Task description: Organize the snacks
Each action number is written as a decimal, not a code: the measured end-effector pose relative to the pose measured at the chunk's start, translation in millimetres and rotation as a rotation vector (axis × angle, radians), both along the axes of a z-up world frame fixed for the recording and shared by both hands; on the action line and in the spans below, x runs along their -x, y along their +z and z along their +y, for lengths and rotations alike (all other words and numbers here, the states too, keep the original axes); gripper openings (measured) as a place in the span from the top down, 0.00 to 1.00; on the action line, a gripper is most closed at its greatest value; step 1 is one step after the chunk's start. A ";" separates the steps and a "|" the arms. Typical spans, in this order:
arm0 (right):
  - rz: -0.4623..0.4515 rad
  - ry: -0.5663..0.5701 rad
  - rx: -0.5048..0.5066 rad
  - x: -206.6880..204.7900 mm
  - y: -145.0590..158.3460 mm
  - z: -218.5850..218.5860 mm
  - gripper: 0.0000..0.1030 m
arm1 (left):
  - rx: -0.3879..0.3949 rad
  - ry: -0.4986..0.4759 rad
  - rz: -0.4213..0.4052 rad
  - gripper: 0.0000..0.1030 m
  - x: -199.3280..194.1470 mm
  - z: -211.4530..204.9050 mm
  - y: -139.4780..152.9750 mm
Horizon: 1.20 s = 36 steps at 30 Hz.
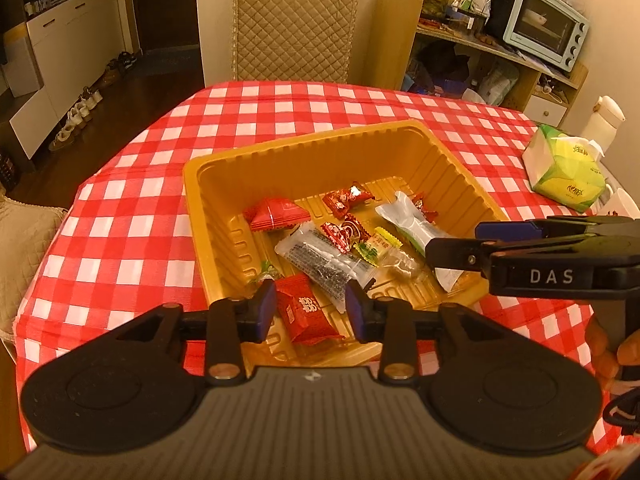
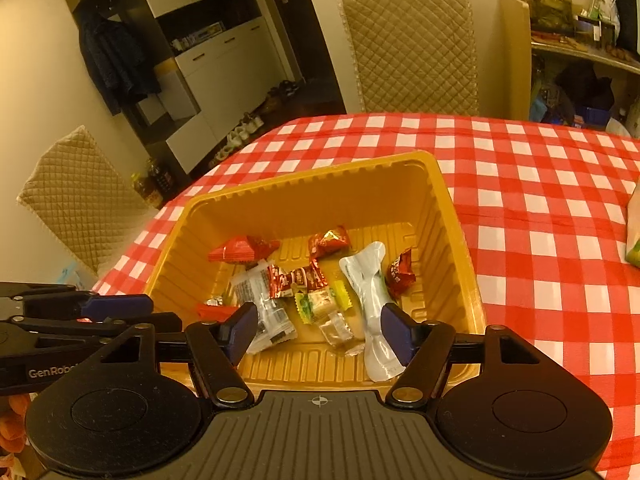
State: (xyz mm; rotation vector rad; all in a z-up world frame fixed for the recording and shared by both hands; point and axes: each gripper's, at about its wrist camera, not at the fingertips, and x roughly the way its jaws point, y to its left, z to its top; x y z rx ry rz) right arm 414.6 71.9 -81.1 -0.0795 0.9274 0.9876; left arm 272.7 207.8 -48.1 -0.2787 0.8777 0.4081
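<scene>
The snacks all lie in the tray (image 1: pixel 224 216), which sits on the checked counter (image 1: pixel 120 208); no wrapper shows on the cloth outside it. The left claw (image 1: pixel 311 312) is spread, its pads either side of a red packet (image 1: pixel 304 312) at the tray's 6 o'clock; I cannot tell whether they touch it. The right claw (image 2: pixel 316 334) is also spread and holds nothing, hovering over the near wall with the white pouch (image 2: pixel 370 304) beside its right pad.

Risks from here, as I judge them:
- The two claws are close together over the near rim; reaching at once could knock them into each other.
- The tray looks thin and light; a pad catching its wall could drag or tip it.
- Wrappers overlap at the centre, so a closing claw may pinch two at once, or a slick one, like the clear packet (image 1: pixel 320 260), may slide out.
- The tissue box (image 1: pixel 568 168) at 2 o'clock sits near the right arm's path.
</scene>
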 end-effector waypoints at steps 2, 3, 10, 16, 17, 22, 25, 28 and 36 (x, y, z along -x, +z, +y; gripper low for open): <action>-0.012 -0.005 0.000 1.7 2.7 -0.8 0.26 | -0.012 0.000 -0.006 0.61 3.8 -1.4 4.4; -0.018 -0.011 -0.002 2.6 4.3 -2.4 0.22 | -0.019 0.000 -0.012 0.57 6.2 -2.5 7.0; -0.044 -0.048 -0.039 12.3 21.5 -23.6 0.10 | -0.062 0.007 -0.059 0.29 30.1 -14.2 29.3; -0.037 -0.094 -0.097 32.5 42.8 -55.4 0.10 | -0.076 -0.008 -0.066 0.24 58.6 -33.7 47.0; -0.035 -0.102 -0.104 37.2 45.3 -61.1 0.10 | -0.072 -0.006 -0.071 0.24 64.1 -36.7 49.4; -0.032 -0.136 -0.121 63.7 59.0 -88.0 0.10 | -0.036 0.015 -0.080 0.24 89.9 -48.9 59.5; -0.030 -0.155 -0.119 82.9 64.1 -103.2 0.10 | -0.011 0.020 -0.083 0.24 105.9 -58.5 62.5; -0.033 -0.170 -0.095 103.1 67.3 -114.8 0.10 | 0.005 0.011 -0.081 0.24 123.7 -69.9 63.6; -0.044 -0.216 -0.035 165.3 72.1 -145.2 0.10 | 0.034 -0.030 -0.060 0.24 165.3 -99.2 65.9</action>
